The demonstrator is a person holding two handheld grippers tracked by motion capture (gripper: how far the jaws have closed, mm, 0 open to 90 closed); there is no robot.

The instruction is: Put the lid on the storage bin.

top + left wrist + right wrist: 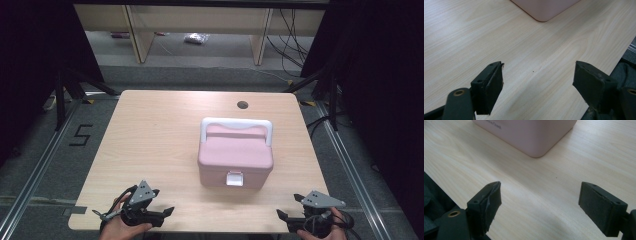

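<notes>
A pink box [235,157] with a white carry handle [236,124] and a white front latch [234,178] stands shut, right of centre on the wooden table [150,140]. My left gripper [165,202] rests at the table's near left edge, held by a hand, jaws open and holding nothing. My right gripper [288,206] sits at the near right edge, also open with nothing in it. In the left gripper view, the left gripper [539,66] faces bare wood with a corner of the box [544,8] ahead. In the right gripper view, the right gripper [540,185] faces the box's rounded corner [531,135].
A round cable hole [242,105] lies near the table's far edge. Black stands and cables flank the table on both sides. A "5" marking [80,135] shows on the floor at left. Bare wood stretches left of the box.
</notes>
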